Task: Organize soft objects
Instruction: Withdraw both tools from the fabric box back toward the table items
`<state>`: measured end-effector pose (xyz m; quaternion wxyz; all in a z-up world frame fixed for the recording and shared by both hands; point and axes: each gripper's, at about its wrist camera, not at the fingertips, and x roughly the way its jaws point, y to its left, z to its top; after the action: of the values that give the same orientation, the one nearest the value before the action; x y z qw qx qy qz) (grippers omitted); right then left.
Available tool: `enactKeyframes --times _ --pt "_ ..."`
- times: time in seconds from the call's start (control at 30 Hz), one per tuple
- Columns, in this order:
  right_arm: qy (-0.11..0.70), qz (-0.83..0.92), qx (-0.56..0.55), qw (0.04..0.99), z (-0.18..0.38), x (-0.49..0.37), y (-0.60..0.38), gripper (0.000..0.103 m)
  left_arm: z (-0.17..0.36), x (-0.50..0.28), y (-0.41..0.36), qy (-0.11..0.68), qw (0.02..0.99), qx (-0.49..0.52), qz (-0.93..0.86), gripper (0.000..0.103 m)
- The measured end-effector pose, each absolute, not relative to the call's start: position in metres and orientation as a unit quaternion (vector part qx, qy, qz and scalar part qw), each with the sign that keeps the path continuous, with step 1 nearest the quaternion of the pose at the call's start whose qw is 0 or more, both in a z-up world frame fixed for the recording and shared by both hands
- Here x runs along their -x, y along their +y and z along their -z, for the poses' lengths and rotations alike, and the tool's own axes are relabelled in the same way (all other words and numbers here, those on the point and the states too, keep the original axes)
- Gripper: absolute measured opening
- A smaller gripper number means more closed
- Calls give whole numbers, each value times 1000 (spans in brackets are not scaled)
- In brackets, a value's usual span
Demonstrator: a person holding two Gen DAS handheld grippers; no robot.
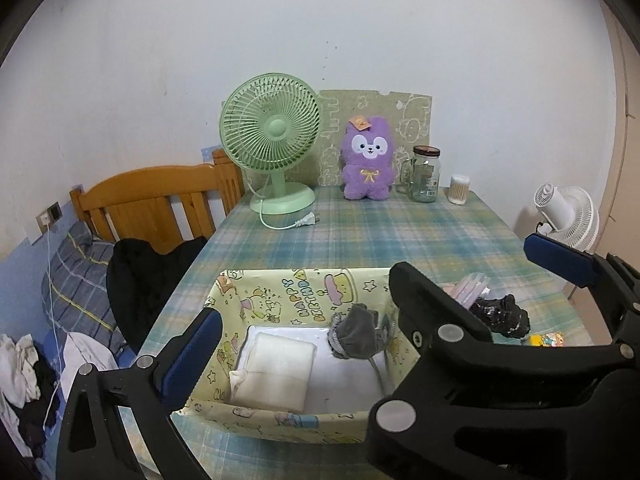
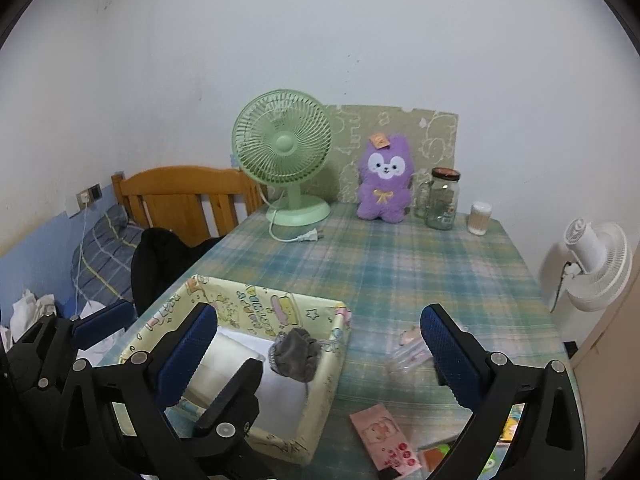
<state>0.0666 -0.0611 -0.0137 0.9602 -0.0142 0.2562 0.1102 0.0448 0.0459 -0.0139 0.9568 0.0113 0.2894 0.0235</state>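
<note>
A yellow cartoon-print box [image 1: 304, 286] [image 2: 328, 376] stands on the plaid table near its front left edge. Inside lie a white folded pad [image 1: 276, 372] [image 2: 224, 356] and a grey frilled fabric piece [image 1: 356, 332] [image 2: 294, 354], which leans against the right wall. My left gripper [image 1: 320, 332] hangs open above the box with nothing between its jaws. Just to its right my right gripper [image 2: 318, 312] is open and empty over the box's right wall. Its left finger [image 1: 424, 304] crosses the left wrist view. A purple plush [image 1: 366, 160] [image 2: 384, 178] sits upright at the table's back.
To the right of the box lie a black crumpled item [image 1: 500, 314], a clear pink-striped pack [image 2: 408, 348] and a pink packet [image 2: 384, 436]. At the back stand a green fan [image 1: 272, 140], a glass jar [image 1: 425, 174] and a swab tub [image 1: 459, 189]. A bed headboard [image 1: 160, 200] is on the left.
</note>
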Motion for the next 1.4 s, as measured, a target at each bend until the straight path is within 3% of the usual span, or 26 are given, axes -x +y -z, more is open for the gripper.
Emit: enactKeyframes --times 0.6,1.4 --pt "232 -56 23 971 5 -36 -106 103 12 -29 1 266 964 -6 12 103" --pt "247 -14 6 969 56 -20 -172 103 61 -23 -63 276 960 -7 36 103"
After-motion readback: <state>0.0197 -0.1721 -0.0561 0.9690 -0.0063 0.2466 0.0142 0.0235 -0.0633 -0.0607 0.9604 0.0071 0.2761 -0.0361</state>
